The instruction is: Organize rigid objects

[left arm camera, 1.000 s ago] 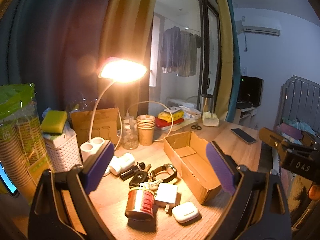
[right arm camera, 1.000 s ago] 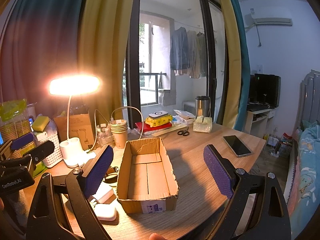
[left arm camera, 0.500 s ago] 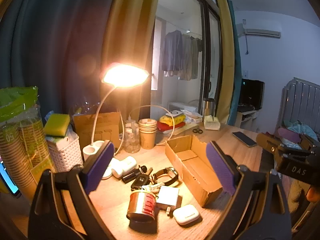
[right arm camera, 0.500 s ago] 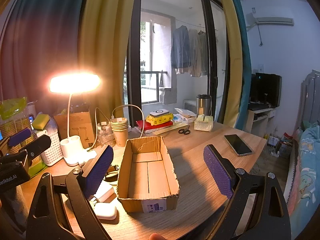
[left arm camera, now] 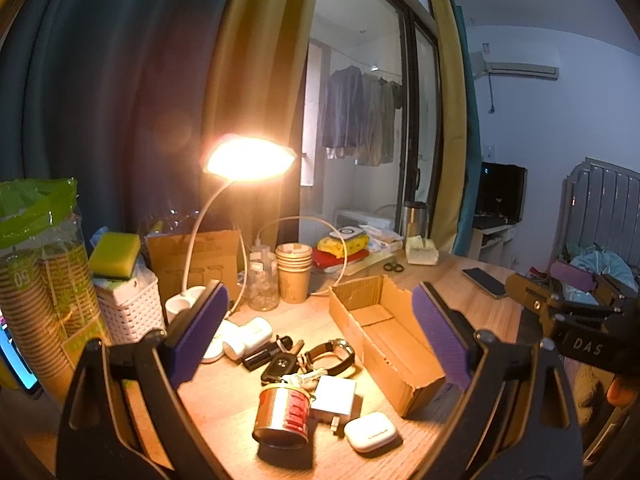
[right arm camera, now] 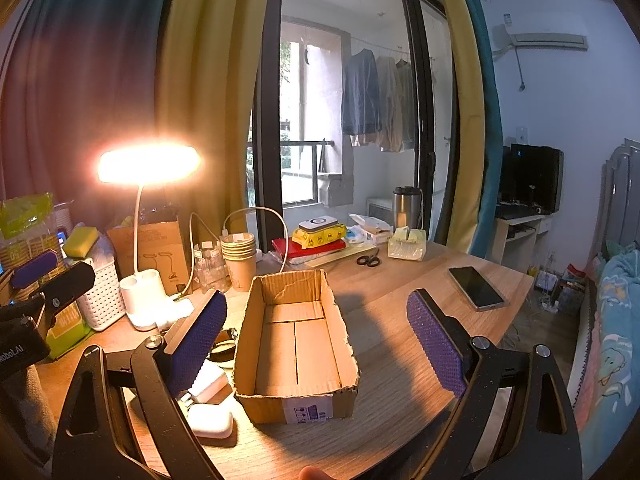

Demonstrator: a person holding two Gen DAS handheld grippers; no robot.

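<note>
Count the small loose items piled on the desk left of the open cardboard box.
About 8: tin can, white charger, earbuds case, keys, car fob, wristwatch, black stick, white cylinders; overlaps may hide more.
</note>
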